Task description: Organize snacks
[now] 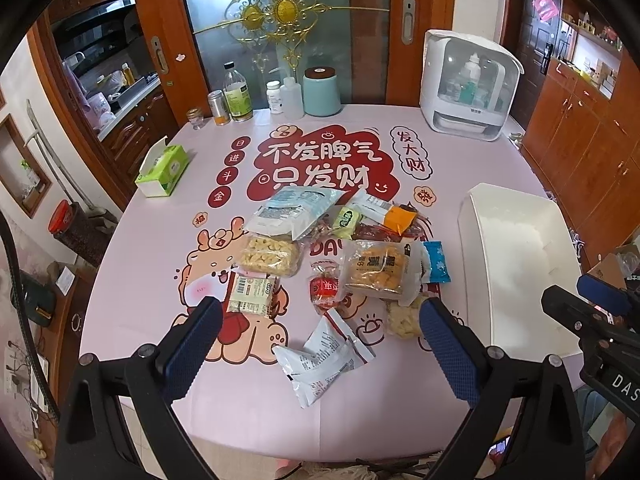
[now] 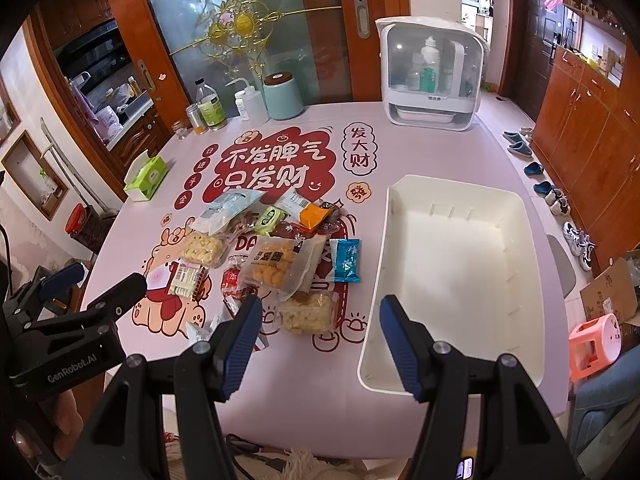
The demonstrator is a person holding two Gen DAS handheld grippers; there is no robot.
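Note:
A heap of snack packets [image 1: 340,248] lies mid-table on the pink printed cloth, also in the right wrist view [image 2: 276,248]. A white and grey packet [image 1: 324,356] lies nearest me. A white rectangular bin [image 2: 460,280] stands empty to the right of the heap; its side shows in the left wrist view [image 1: 516,264]. My left gripper [image 1: 320,320] is open and empty, above the near packets. My right gripper [image 2: 320,320] is open and empty, above the table between the heap and the bin.
A green tissue box [image 1: 162,172] sits at the left. Bottles and jars [image 1: 256,96] and a teal canister [image 1: 321,92] line the far edge. A white bottle cabinet [image 1: 468,84] stands at the far right. Wooden cupboards [image 2: 592,152] and shoes flank the right.

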